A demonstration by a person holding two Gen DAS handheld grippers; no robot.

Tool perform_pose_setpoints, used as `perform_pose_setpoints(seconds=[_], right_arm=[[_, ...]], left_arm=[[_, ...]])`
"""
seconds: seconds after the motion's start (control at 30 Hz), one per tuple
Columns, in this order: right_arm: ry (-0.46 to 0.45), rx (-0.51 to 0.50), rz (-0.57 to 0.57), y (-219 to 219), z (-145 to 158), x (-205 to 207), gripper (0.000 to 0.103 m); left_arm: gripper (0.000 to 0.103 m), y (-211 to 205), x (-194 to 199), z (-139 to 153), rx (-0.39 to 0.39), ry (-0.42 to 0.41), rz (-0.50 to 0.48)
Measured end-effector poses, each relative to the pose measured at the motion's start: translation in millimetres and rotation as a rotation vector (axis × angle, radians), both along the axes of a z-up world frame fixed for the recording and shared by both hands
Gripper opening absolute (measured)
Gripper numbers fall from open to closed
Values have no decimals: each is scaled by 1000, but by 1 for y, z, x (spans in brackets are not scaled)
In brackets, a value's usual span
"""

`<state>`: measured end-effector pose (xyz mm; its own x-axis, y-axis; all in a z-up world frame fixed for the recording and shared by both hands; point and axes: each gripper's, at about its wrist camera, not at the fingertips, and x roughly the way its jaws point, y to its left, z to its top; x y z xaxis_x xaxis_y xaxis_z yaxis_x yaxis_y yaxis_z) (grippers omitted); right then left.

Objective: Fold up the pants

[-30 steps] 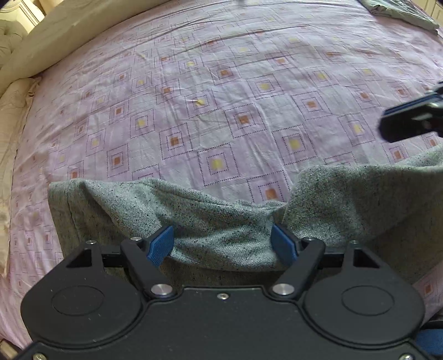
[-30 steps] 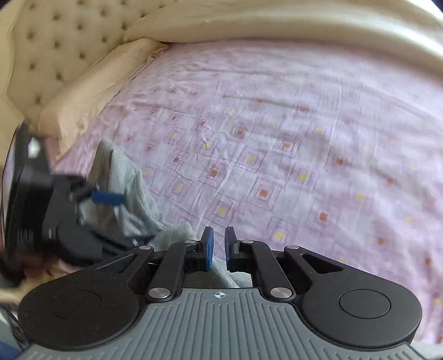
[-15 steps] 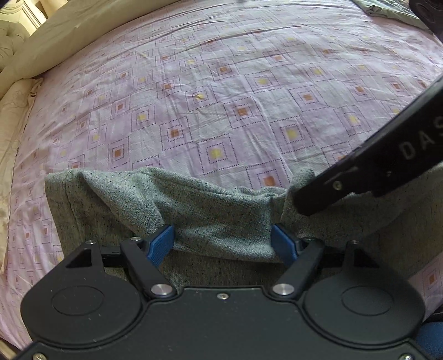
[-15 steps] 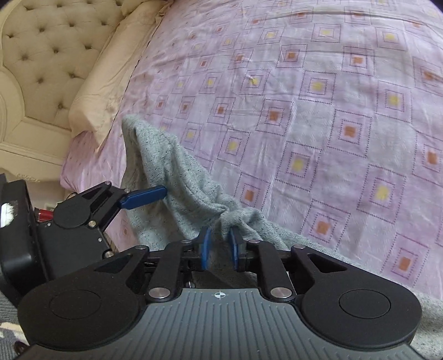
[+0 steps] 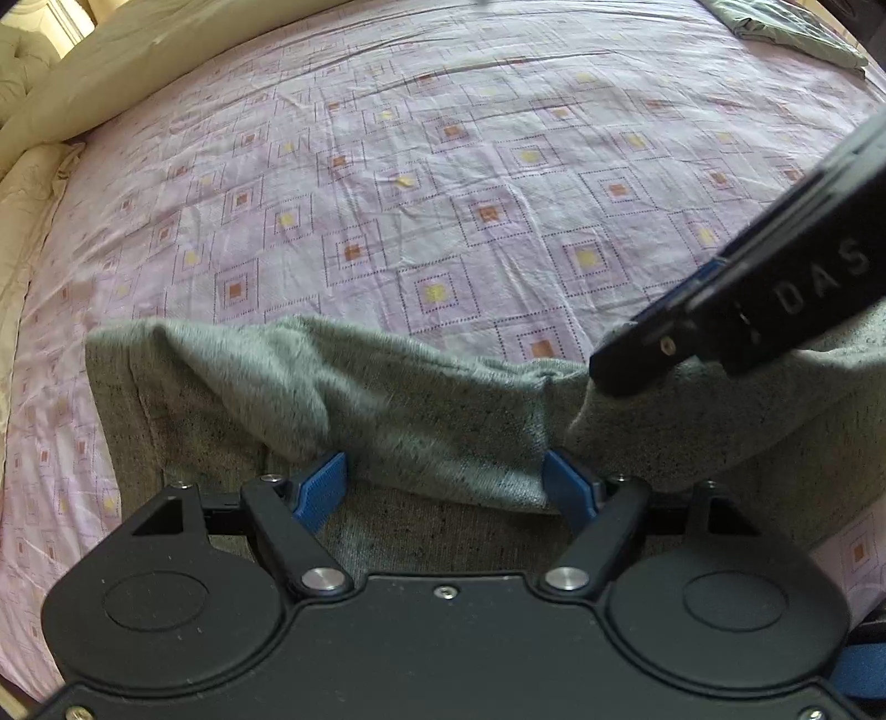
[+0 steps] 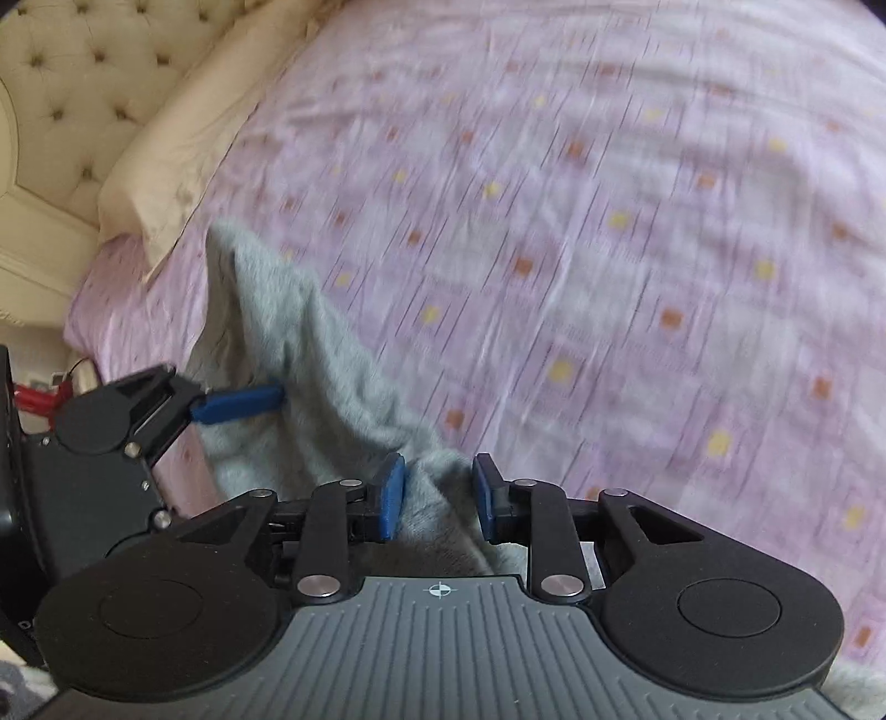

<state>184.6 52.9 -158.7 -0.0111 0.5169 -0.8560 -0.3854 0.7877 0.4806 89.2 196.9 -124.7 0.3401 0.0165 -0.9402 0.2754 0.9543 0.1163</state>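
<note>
Opening over a ridge of the grey pants (image 6: 332, 354), the right gripper (image 6: 437, 495) jaws release it; left gripper (image 5: 446, 479) jaws gape wide.

1. Beyond the grey pants (image 5: 421, 410), the pink sheet (image 5: 443, 194) lies bare: you have wide free room there.
2. Your right gripper (image 5: 736, 327) crosses the right side just above the cloth, blocking passage there.
3. Cream pillows (image 5: 39, 183) line the left edge.
4. A folded green cloth (image 5: 797, 27) occupies the far right corner.
</note>
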Motion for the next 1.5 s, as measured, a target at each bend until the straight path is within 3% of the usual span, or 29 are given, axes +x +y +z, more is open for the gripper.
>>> perform_pose_setpoints(seconds=[0.17, 0.33, 0.47, 0.63, 0.83, 0.93, 0.97, 1.03, 1.17, 1.2, 1.3, 1.4, 1.5], right_arm=[[-12, 21, 10, 6, 9, -13, 28], [9, -5, -47, 0, 9, -13, 28], [-81, -59, -25, -2, 22, -22, 28], [-140, -7, 27, 1, 35, -31, 28], [1, 67, -3, 8, 14, -20, 28], [15, 69, -46, 5, 5, -15, 25], [-1, 72, -51, 5, 5, -14, 5], [-79, 24, -20, 9, 13, -13, 3], [-377, -99, 44, 16, 44, 11, 2], [-416, -127, 37, 17, 46, 23, 2], [-369, -170, 53, 20, 21, 67, 2], [-362, -236, 148, 31, -17, 75, 2], [-353, -200, 101, 27, -25, 77, 2]], left_arm=[[85, 15, 3, -4, -60, 37, 77], [85, 14, 3, -3, -61, 30, 53], [86, 19, 2, -4, -79, 43, 80], [87, 19, 2, -3, -77, 46, 75], [87, 19, 1, -1, -74, 51, 70], [87, 24, -3, 3, -91, 40, 83], [86, 27, -4, 2, -85, 41, 92], [84, 32, -6, -5, -45, 70, 112], [85, 38, -13, -18, -8, 121, 81], [85, 37, -15, -19, -3, 118, 66], [85, 37, -11, -19, -8, 130, 79], [87, 39, -6, -21, -15, 152, 115], [88, 42, -5, -23, -29, 175, 146]])
